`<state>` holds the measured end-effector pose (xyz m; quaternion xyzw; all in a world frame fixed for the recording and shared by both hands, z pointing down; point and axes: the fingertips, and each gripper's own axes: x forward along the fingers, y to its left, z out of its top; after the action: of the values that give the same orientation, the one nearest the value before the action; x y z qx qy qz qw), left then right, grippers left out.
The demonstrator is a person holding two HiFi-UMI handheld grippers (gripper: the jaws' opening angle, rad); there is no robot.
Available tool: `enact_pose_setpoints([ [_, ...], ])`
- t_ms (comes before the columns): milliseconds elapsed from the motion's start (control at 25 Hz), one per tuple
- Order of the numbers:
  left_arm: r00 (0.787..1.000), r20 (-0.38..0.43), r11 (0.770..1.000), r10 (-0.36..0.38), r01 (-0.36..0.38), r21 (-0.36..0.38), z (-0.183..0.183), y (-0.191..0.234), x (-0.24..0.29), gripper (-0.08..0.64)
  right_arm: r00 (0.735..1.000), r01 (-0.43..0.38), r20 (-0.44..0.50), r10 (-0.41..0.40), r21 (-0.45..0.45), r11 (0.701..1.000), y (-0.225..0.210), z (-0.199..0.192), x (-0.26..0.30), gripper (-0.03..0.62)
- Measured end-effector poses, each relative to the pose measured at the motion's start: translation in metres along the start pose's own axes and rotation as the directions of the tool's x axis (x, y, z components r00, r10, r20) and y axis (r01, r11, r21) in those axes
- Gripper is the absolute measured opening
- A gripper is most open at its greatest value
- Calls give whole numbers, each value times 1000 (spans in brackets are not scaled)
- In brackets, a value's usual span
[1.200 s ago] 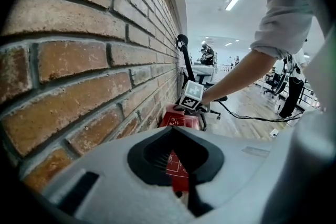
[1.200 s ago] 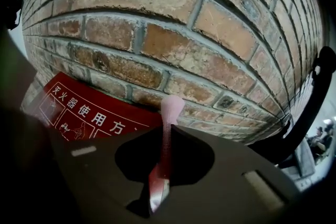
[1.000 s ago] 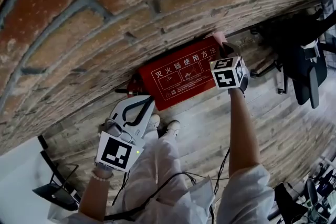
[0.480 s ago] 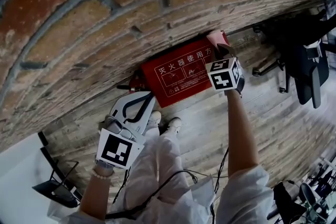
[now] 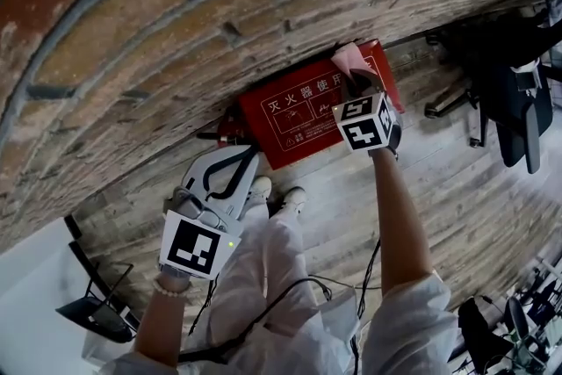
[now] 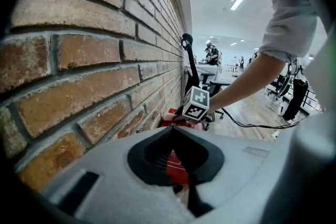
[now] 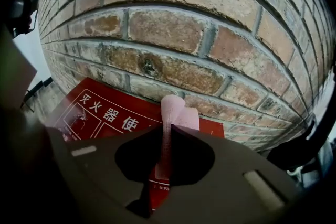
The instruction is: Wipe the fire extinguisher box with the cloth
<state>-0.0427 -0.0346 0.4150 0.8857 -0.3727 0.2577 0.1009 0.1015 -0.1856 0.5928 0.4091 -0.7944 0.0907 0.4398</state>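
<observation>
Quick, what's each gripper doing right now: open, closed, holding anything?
Left gripper: closed, holding nothing.
Right gripper: closed on the thin pink cloth.

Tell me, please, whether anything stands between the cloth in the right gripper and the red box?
Nothing visible does. The right gripper has its jaws shut on the pink cloth, directly over the red box.
</observation>
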Motion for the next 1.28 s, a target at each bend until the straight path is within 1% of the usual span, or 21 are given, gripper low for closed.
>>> enact_pose_setpoints([
  [160, 1000, 1, 1000, 5, -5, -8, -2, 0, 0, -2, 999, -22, 23, 22, -17, 1000, 15, 9, -2, 26],
  [440, 1000, 12, 1000, 7, -7, -8, -3, 1, -2, -2, 995, -84, 46, 87, -57, 995, 53, 22, -4, 26],
  [600, 1000, 24, 1000, 5, -5, -3, -4, 2, -4, 0, 991, -113, 61, 116, -54, 992, 75, 27, -5, 26],
  [720, 1000, 14, 1000, 13, -13, -21, -8, 2, -8, -2, 987, -138, 71, 141, -47, 989, 91, 31, -8, 26],
  [880, 1000, 19, 999, 17, -17, -34, -10, 3, -13, -2, 982, -167, 79, 172, -62, 984, 112, 36, -12, 26],
  [1280, 999, 13, 999, 30, -29, -46, -22, 6, -27, -2, 960, -244, 108, 258, -128, 961, 171, 59, -17, 26],
])
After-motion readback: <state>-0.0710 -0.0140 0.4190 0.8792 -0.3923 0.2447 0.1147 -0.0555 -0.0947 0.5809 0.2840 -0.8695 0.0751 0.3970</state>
